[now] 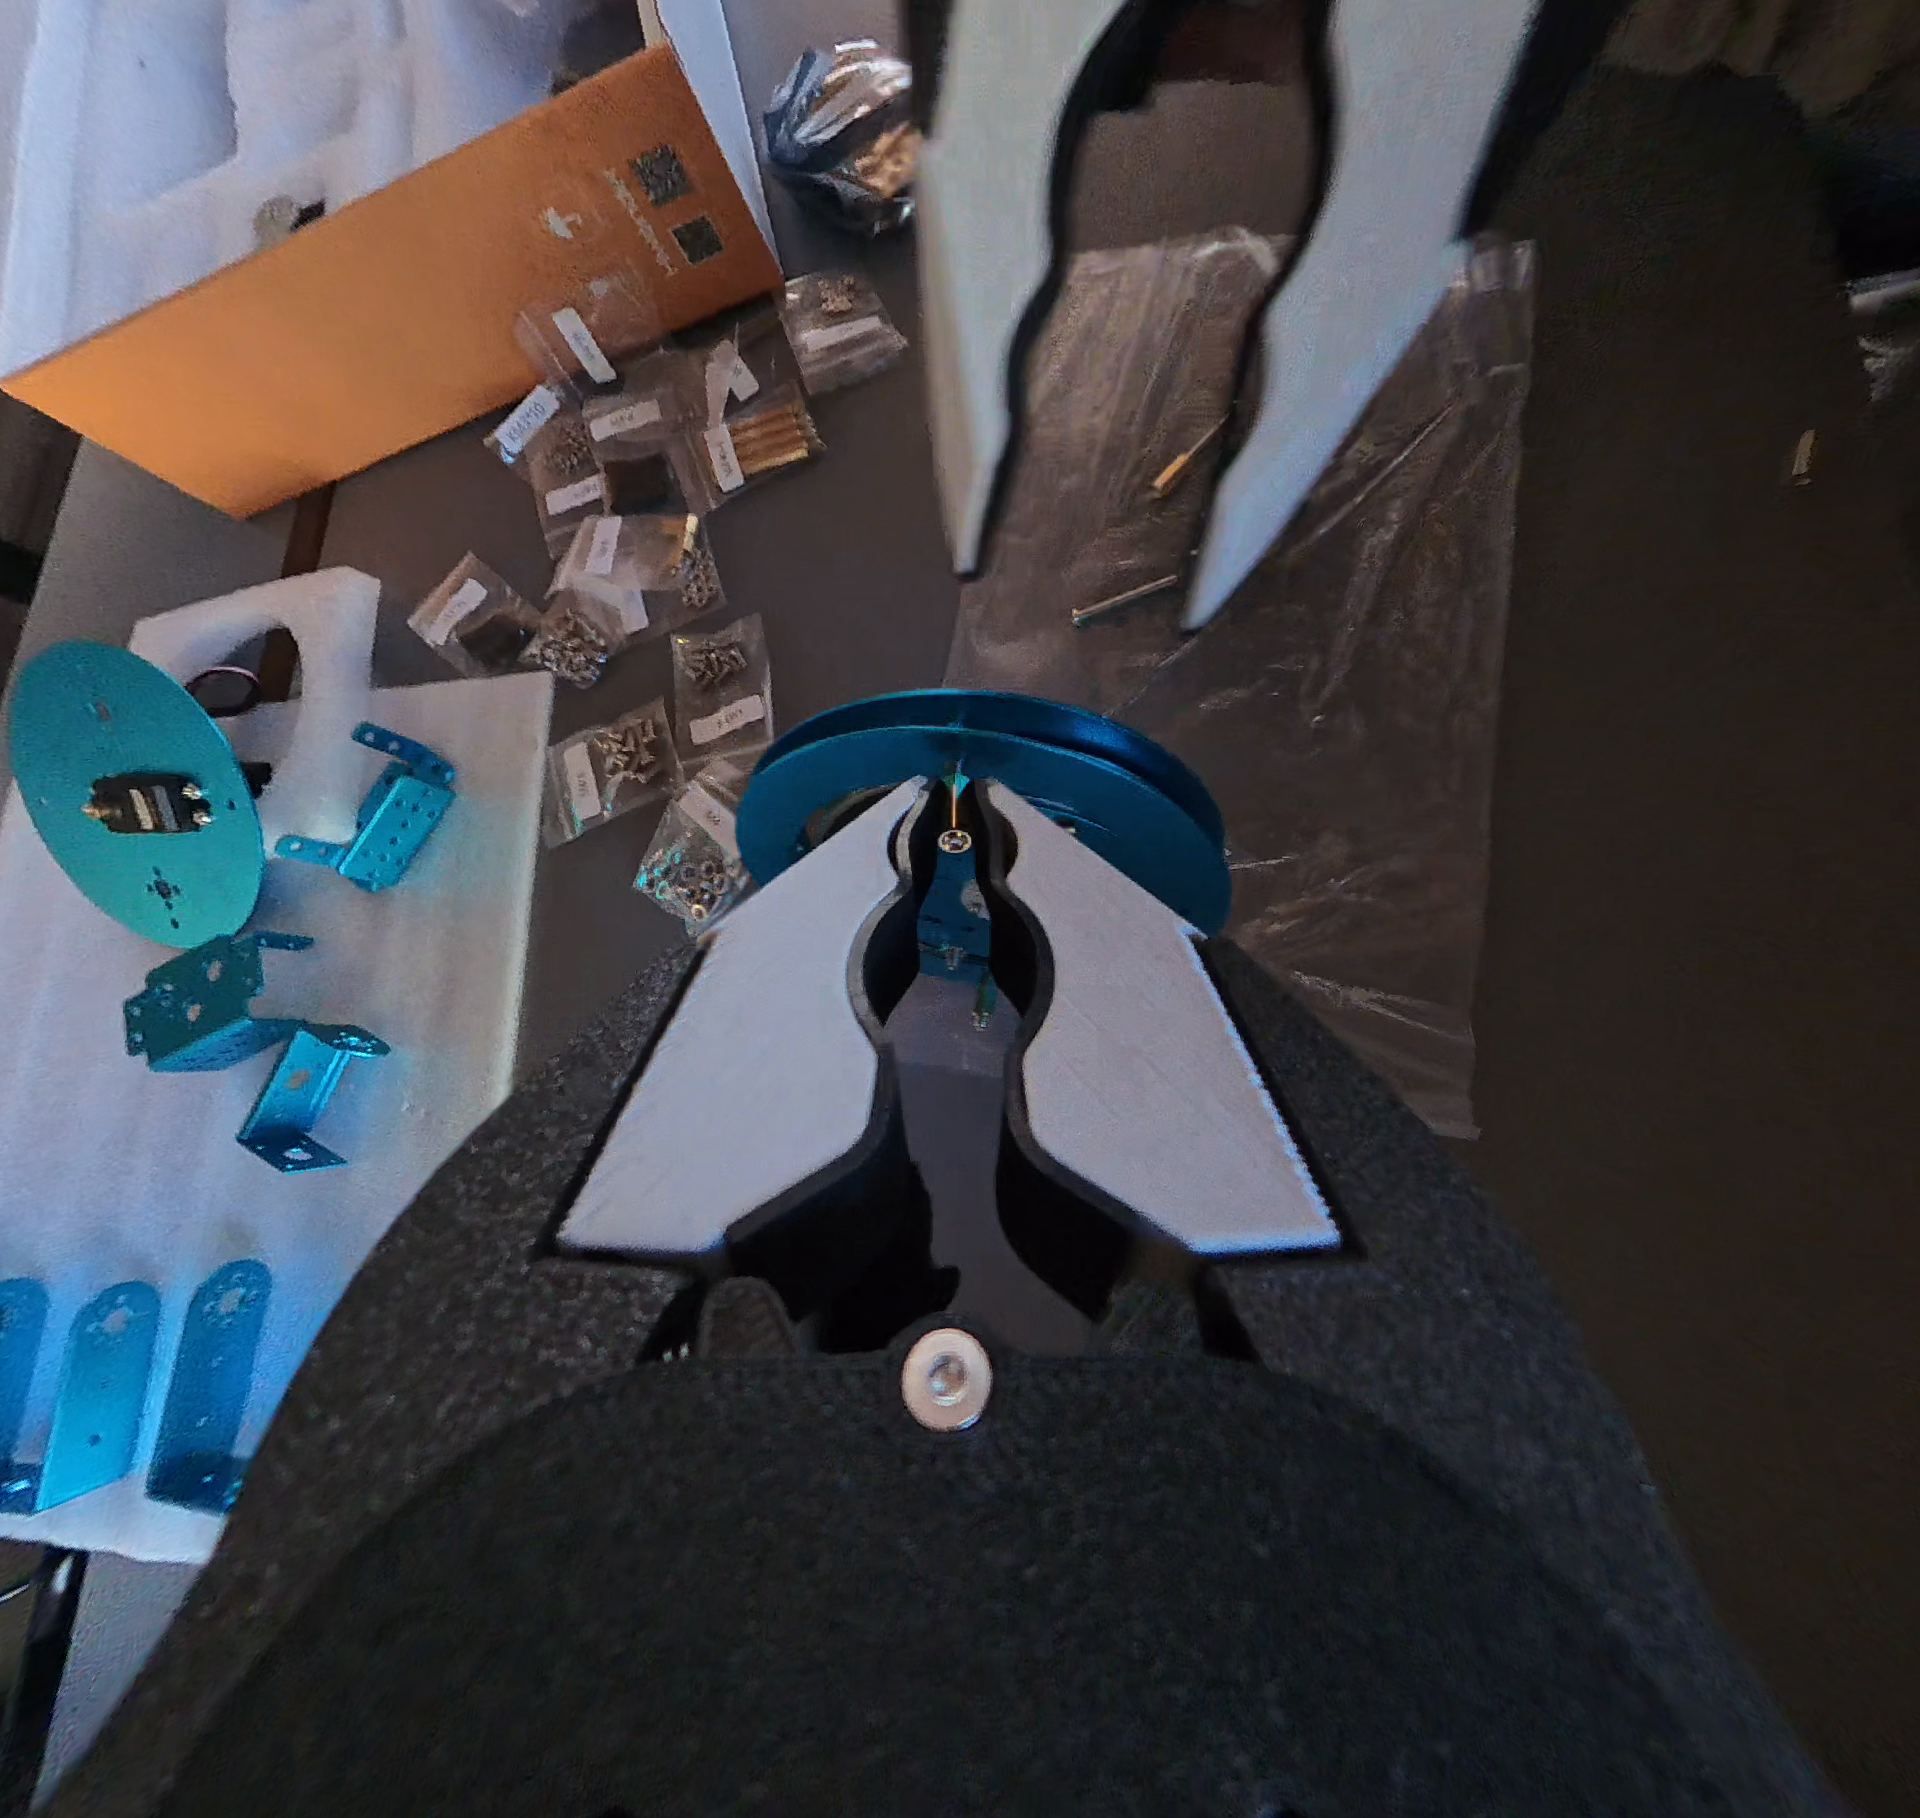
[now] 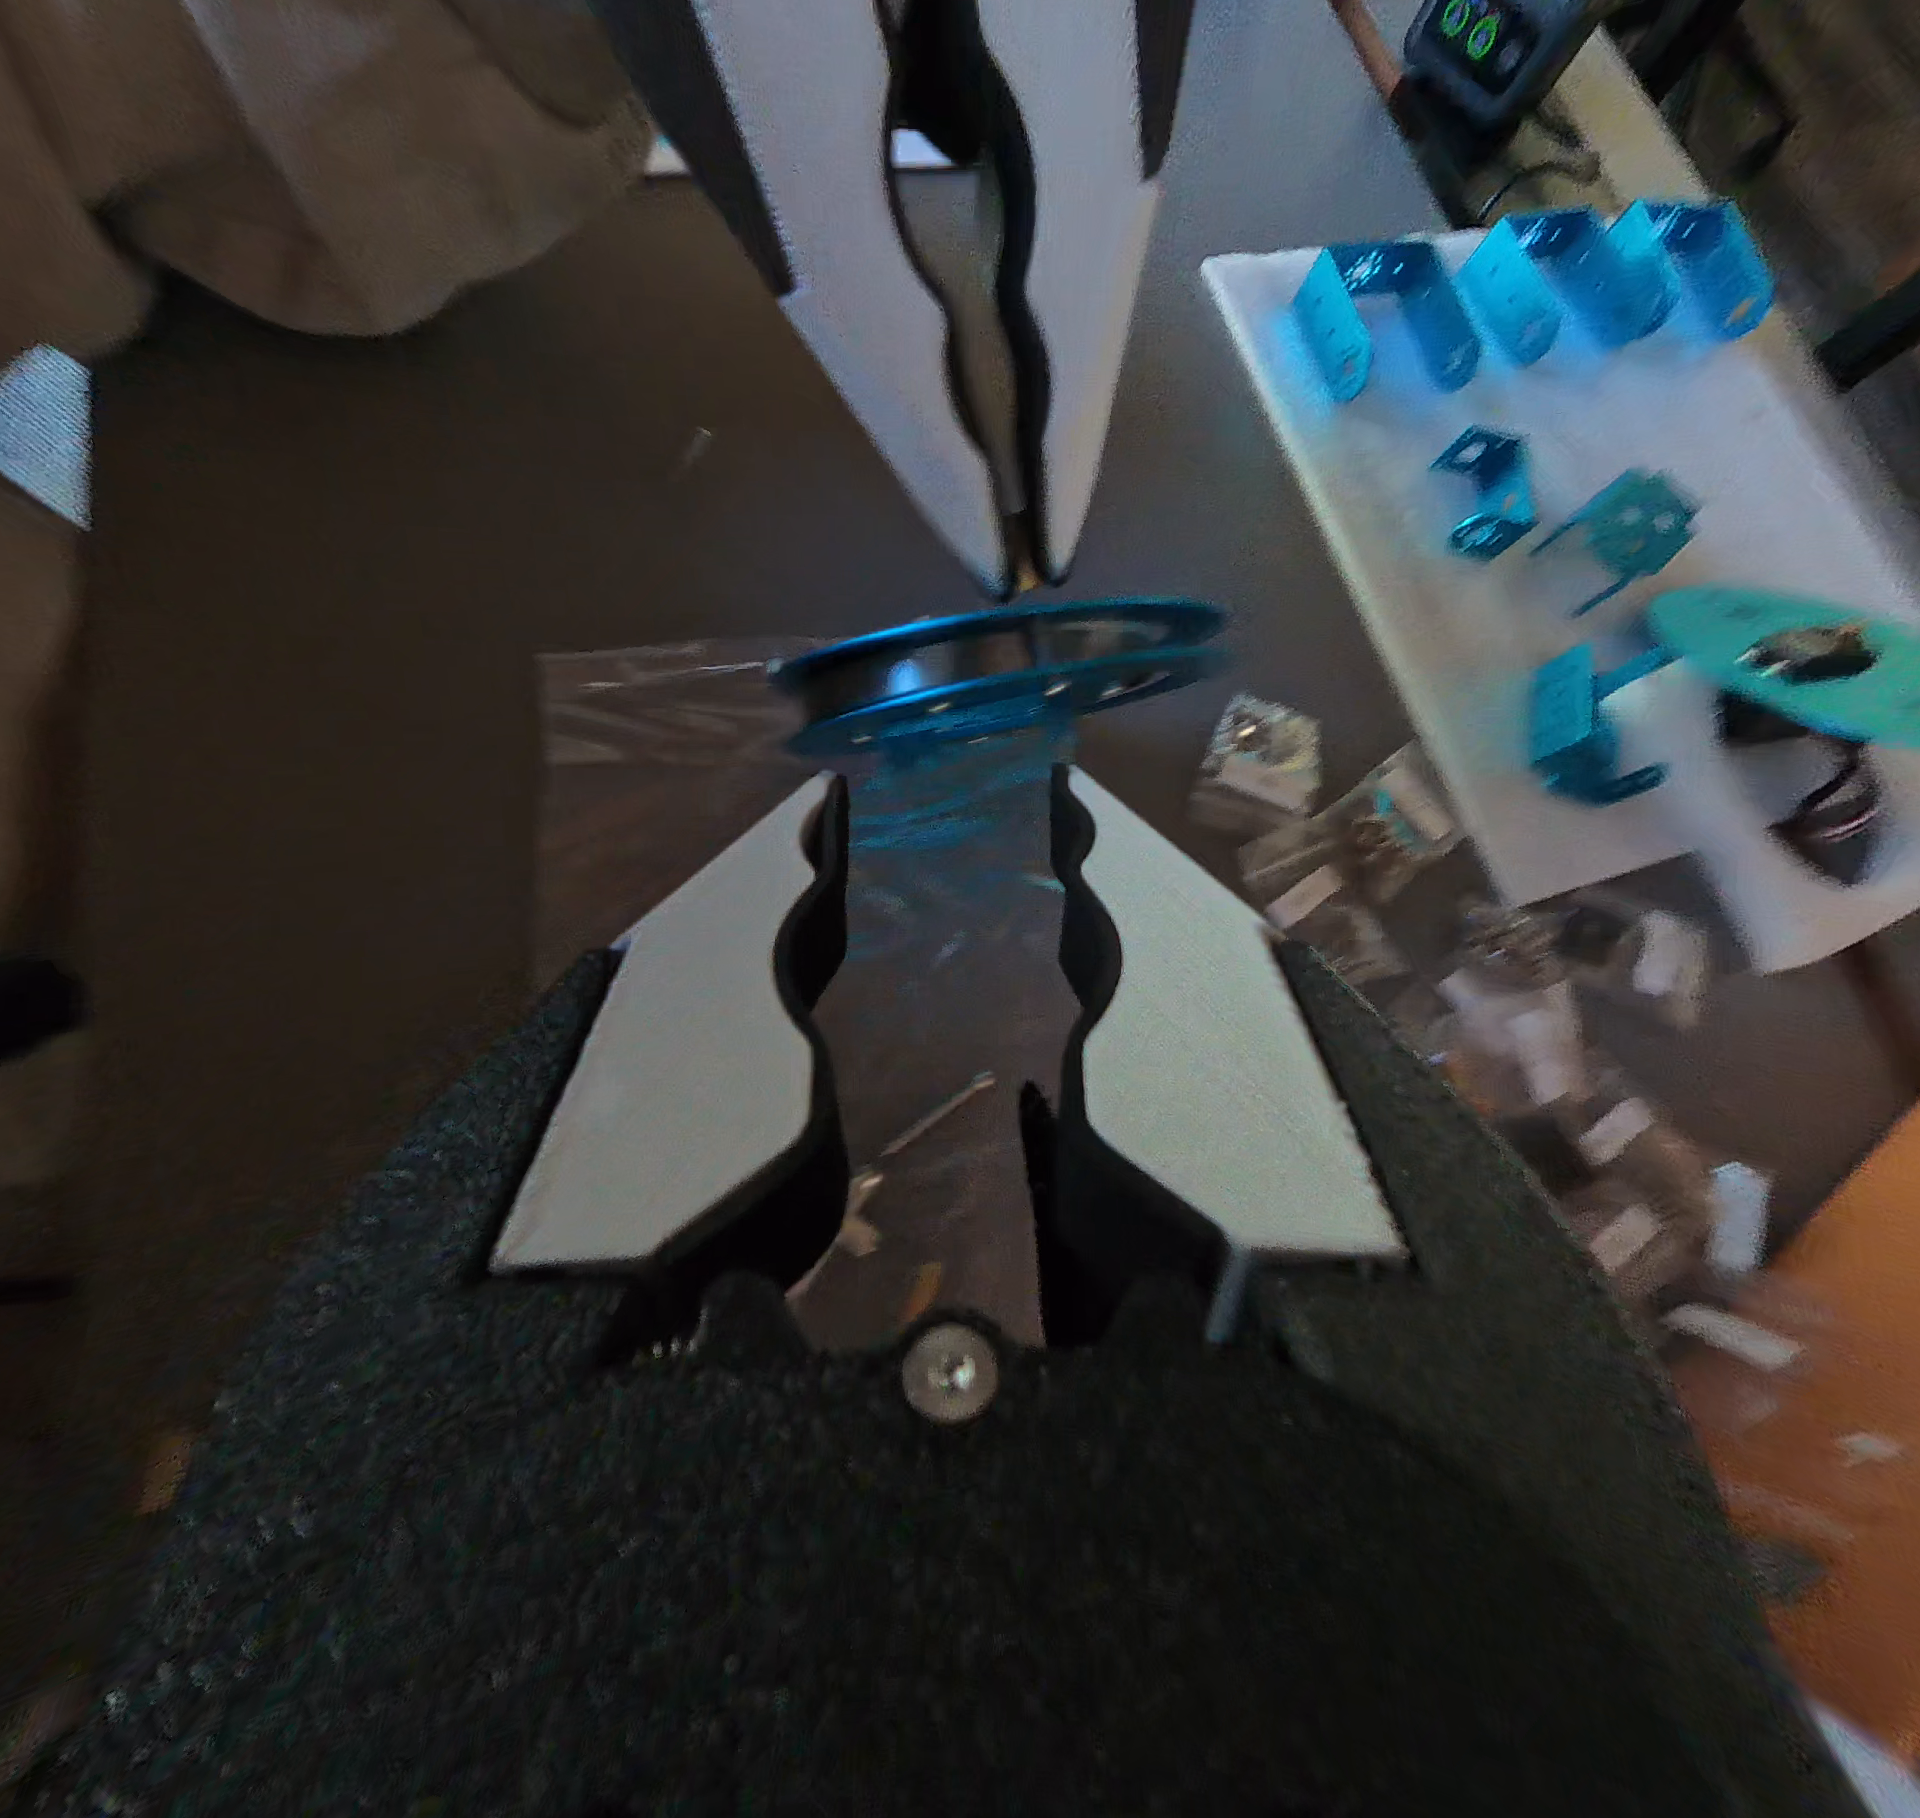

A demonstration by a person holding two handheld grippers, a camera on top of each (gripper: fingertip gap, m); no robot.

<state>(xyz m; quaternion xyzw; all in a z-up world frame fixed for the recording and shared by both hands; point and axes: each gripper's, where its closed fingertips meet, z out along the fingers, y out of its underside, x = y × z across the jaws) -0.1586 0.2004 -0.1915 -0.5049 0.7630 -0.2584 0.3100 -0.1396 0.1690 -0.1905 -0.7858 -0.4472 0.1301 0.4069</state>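
Observation:
A blue metal double-disc assembly (image 1: 1101,781) stands on the dark table on a clear plastic bag (image 1: 1351,729). My left gripper (image 1: 954,786) is shut at the disc's near rim on a thin brass post (image 1: 961,800); a screw head and a small blue bracket (image 1: 948,911) show between its fingers. In the right wrist view the left gripper (image 2: 1023,579) comes down from the top with the brass post (image 2: 1023,563) between its tips, just above the discs (image 2: 997,677). My right gripper (image 2: 945,776) is open and empty, its tips just short of the discs. It also shows in the left wrist view (image 1: 1091,589), open, beyond the discs.
Several small bags of screws (image 1: 644,563) lie left of the discs. An orange box lid (image 1: 416,314) and white foam (image 1: 208,54) are behind them. A foam sheet (image 1: 94,1197) bears a teal disc with a servo (image 1: 135,812) and blue brackets (image 1: 395,812). Loose pins (image 1: 1127,599) lie on the bag. Spacing between my two grippers at the tips: around 5 cm.

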